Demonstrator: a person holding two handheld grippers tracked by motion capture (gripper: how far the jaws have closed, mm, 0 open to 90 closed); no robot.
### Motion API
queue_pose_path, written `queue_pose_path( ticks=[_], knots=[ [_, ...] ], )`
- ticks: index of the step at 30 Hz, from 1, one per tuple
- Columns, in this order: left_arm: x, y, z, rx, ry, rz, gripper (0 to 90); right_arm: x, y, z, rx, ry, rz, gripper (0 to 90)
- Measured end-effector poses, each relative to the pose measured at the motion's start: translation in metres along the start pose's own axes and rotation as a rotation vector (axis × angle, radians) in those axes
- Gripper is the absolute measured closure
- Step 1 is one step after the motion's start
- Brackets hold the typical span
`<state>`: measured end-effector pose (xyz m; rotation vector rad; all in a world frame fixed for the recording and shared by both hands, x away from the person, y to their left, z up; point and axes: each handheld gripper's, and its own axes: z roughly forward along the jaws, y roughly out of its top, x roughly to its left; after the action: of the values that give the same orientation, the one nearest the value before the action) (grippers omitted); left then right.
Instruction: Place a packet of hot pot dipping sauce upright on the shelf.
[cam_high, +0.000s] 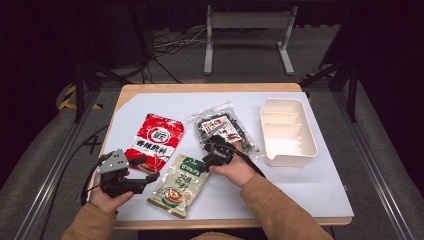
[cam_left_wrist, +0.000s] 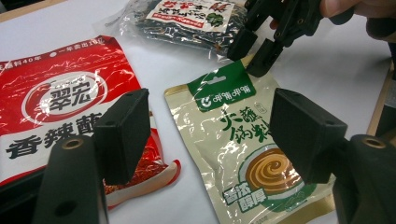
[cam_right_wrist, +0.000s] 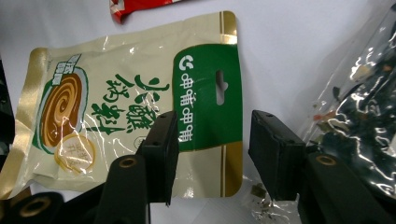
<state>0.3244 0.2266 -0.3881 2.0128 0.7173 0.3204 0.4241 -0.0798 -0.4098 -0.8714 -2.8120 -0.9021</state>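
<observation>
One tray (cam_high: 289, 156), 3 compartments bare.

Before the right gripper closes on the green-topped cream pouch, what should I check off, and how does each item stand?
1. Right gripper open: ok, a gap shows between its jaws.
2. Cream pouch lined up: ok, its green top corner lies between the jaws in the right gripper view.
3. Pads pressing on the pouch: not ok, no pinch visible yet.
4. Dark snack bag clear of the grip: cannot tell, its clear edge lies right beside one jaw.
5. Left gripper out of the way: ok, open, holding nothing, back from the pouch's top.
6. White tray free to receive: ok, its compartments look empty.
</observation>
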Motion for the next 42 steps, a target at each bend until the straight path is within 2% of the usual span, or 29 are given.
queue_pose_path(
  ticks=[4, 10, 15, 17, 23, 28, 31, 39, 42],
  knots=[
    [0.000, 0.000, 0.000, -0.001, 0.002, 0.000, 30.0, 0.000, 0.000, 0.000, 0.008, 0.028, 0.009, 58.5],
    [0.000, 0.000, 0.001, 0.003, 0.004, 0.007, 30.1, 0.004, 0.000, -0.008, -0.026, 0.069, 0.008, 65.4],
    [-0.001, 0.000, 0.001, 0.006, 0.003, 0.006, 30.0, 0.010, 0.002, -0.011, -0.029, 0.114, 0.003, 66.6],
    [-0.001, 0.000, 0.001, 0.006, 0.003, 0.007, 30.0, 0.013, 0.003, -0.009, -0.022, 0.146, -0.004, 66.0],
    [-0.001, 0.000, 0.002, 0.004, 0.003, 0.004, 30.0, 0.018, 0.004, -0.001, -0.004, 0.174, -0.011, 64.1],
    [-0.001, 0.000, 0.001, 0.004, 0.003, 0.006, 30.0, 0.021, 0.006, 0.010, 0.032, 0.167, -0.025, 64.0],
    [-0.001, 0.000, 0.001, 0.004, 0.002, 0.005, 30.0, 0.022, 0.006, 0.016, 0.051, 0.161, -0.030, 66.8],
    [0.000, 0.000, 0.002, 0.004, 0.004, 0.003, 29.9, 0.022, 0.007, 0.025, 0.113, 0.112, -0.026, 88.9],
    [0.000, 0.000, 0.001, 0.003, 0.003, 0.002, 29.9, 0.021, 0.006, 0.026, 0.128, 0.107, -0.016, 90.0]
  ],
)
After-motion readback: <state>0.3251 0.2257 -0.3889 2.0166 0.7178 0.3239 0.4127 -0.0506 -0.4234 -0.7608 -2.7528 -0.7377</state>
